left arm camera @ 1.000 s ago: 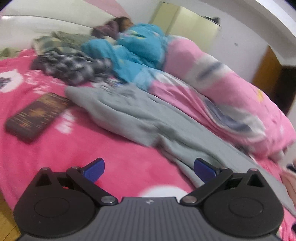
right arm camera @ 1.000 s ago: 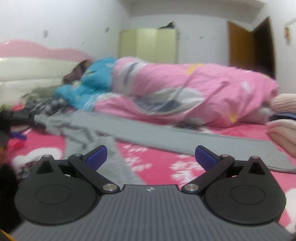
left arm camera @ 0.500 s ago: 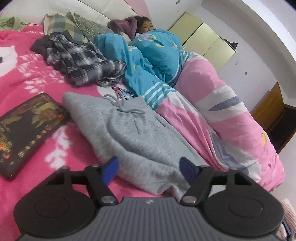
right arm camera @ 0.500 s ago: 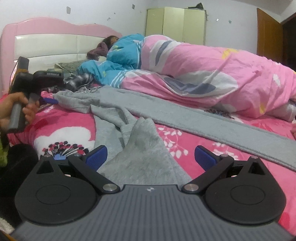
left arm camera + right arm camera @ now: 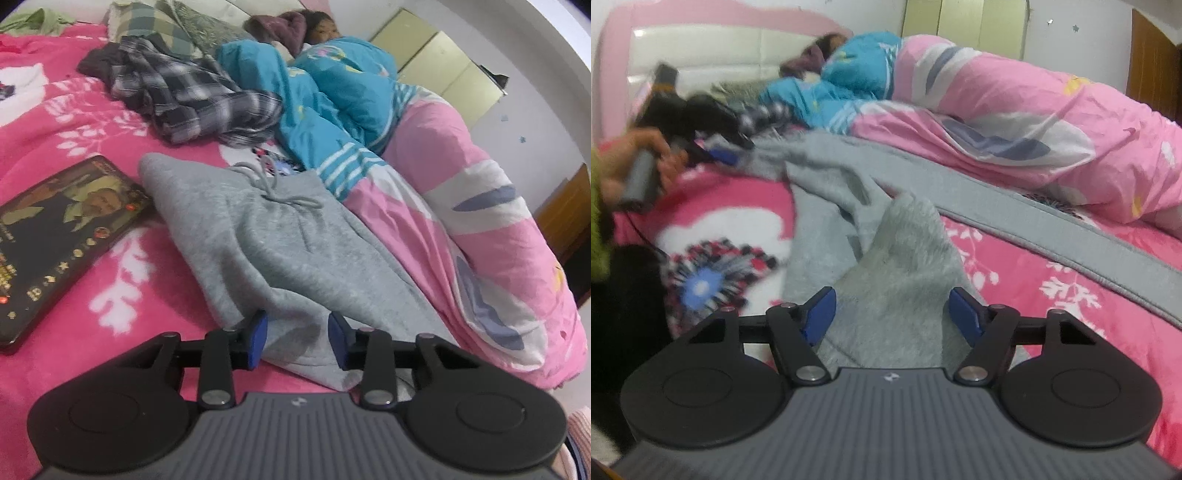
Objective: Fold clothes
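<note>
grey sweatpants [image 5: 295,251] | pink floral bedsheet [image 5: 66,122] | blk/wht plaid shirt [image 5: 192,96] | pink/wht/grey duvet [image 5: 480,221] | blue tool pads [image 5: 258,338]

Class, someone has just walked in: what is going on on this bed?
A person is folding grey sweatpants on a pink bedspread, a hand-held gripper in each hand. The left hand-held gripper is open around the pants' edge; the right hand-held gripper is open around a leg. Nothing is clamped yet.
</note>
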`<move>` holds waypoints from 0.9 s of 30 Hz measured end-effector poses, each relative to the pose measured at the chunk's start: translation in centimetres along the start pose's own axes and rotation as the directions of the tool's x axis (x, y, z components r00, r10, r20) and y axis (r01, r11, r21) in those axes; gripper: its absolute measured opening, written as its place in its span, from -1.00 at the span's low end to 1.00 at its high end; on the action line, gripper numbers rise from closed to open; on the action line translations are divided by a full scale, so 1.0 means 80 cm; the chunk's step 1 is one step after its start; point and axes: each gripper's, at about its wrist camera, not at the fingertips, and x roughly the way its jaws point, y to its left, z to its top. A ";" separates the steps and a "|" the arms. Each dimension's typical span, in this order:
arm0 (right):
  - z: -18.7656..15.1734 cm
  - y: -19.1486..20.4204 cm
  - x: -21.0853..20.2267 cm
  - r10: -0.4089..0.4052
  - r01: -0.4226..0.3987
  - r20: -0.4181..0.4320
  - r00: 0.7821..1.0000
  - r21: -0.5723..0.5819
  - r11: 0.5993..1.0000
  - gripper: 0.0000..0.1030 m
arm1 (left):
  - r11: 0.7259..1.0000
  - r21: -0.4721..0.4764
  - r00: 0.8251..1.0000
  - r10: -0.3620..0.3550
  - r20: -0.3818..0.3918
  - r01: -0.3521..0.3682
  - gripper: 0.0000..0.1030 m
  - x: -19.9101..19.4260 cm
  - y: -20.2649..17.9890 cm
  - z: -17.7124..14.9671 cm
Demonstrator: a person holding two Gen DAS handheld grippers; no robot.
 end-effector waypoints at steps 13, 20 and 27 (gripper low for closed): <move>0.016 -0.035 0.017 0.035 -0.039 0.050 0.998 0.078 0.996 -0.87 | 0.995 0.058 0.997 0.078 0.004 -0.078 0.13 -0.019 -0.011 -0.010; -0.006 -0.113 -0.062 0.234 -0.329 0.278 0.931 0.370 0.869 -0.90 | 0.998 0.032 0.997 -0.049 -0.062 0.051 0.27 -0.035 -0.022 -0.022; -0.036 -0.195 -0.134 0.281 -0.615 0.584 0.762 0.515 0.597 -0.90 | 0.976 -0.010 0.963 -0.216 -0.161 0.217 0.43 -0.028 -0.055 -0.032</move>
